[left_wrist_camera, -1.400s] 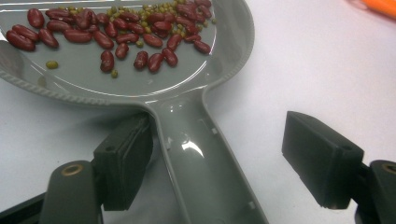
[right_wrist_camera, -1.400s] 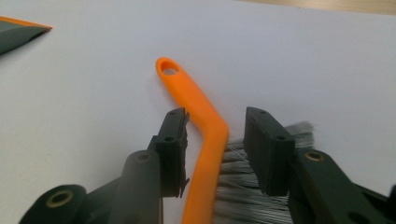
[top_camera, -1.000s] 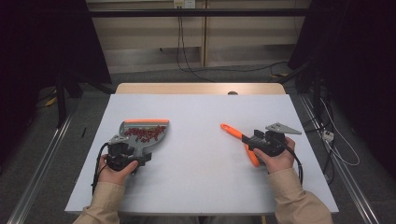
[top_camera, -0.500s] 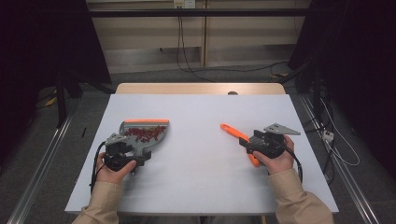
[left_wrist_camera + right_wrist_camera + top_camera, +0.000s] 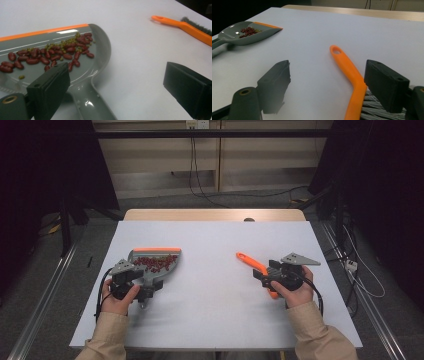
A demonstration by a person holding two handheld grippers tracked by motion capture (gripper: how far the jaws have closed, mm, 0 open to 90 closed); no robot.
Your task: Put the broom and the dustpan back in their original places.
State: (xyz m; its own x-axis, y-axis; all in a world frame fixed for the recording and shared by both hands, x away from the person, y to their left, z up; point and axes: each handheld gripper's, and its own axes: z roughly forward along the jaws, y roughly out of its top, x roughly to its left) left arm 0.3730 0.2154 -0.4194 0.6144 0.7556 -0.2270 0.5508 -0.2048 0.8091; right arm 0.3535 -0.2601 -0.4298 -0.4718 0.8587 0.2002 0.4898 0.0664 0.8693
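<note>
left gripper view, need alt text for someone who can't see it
A grey dustpan with an orange front edge lies on a white table, holding red beans and small green ones. The left gripper is open above the dustpan's handle, its black jaws wide apart, and an orange brush lies at the top right.

left gripper (image 5: pixel 120 87), right gripper (image 5: pixel 329 87), jaws just opened wide

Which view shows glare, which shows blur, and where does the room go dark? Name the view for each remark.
Left gripper view: white glare streaks on the dustpan near its orange lip, and its near jaws look soft. Right gripper view: brush bristles at the bottom edge are blurred. High view: table evenly lit, surroundings fall into black.
</note>
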